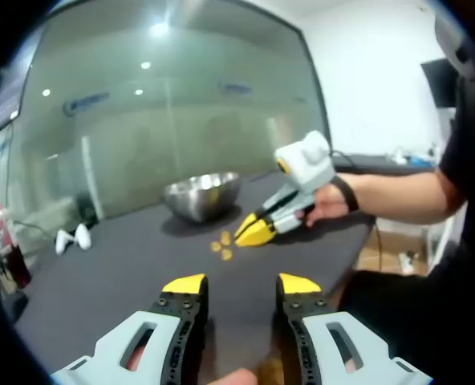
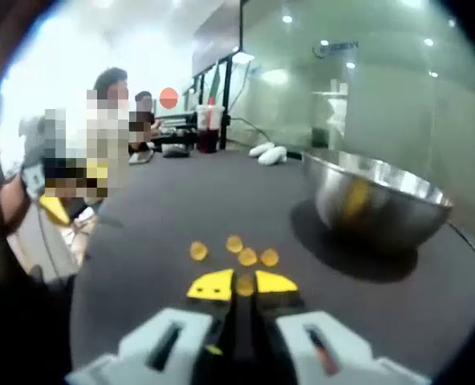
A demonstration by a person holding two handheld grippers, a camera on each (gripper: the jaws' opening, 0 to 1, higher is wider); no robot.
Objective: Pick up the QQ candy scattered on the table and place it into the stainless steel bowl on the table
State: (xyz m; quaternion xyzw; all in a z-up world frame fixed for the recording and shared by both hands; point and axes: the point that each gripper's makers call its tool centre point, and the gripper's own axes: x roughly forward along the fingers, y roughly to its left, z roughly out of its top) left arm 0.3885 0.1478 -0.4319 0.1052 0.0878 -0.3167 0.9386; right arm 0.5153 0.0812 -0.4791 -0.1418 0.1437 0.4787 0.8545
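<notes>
Five small yellow QQ candy pieces [image 2: 239, 257] lie together on the dark bench [image 2: 157, 208], near the stainless steel bowl [image 2: 378, 200]. One piece [image 2: 245, 285] sits between the tips of the right hand-held gripper [image 2: 241, 284], whose jaws are nearly closed around it; whether they truly pinch it I cannot tell. The pieces look light, soft and round, likely slippery, so a gentle pinch across the middle seems best. The left hand-held gripper [image 1: 241, 283] hangs back, jaws wide and empty.
</notes>
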